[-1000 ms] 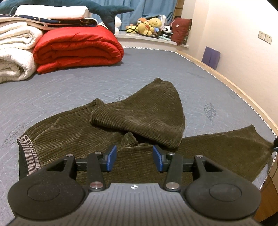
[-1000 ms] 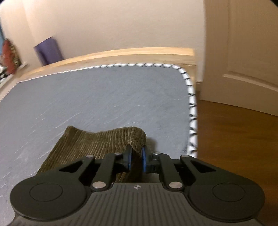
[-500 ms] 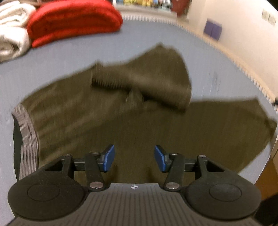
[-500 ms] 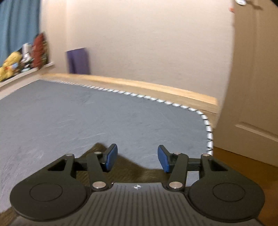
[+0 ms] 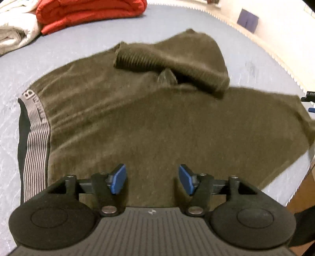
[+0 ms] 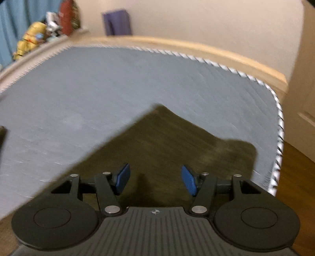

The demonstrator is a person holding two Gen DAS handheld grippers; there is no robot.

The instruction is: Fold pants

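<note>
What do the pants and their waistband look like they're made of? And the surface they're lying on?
Pants: olive, matte, ribbed knit or corduroy, judging by ridges on the folded-over leg. Waistband: likely woven elastic, with grey stripes and lettering. Mattress: grey quilted fabric with stitched lines and a slight sheen, white-trimmed edge.

Motion blur smears the olive-green ribbed pants, so the lettering on their grey striped waistband cannot be read. The folded red quilt and white blanket are cut off by the top edge. In the right wrist view, the pants' leg end is blurred, and the stuffed toys are indistinct.
</note>
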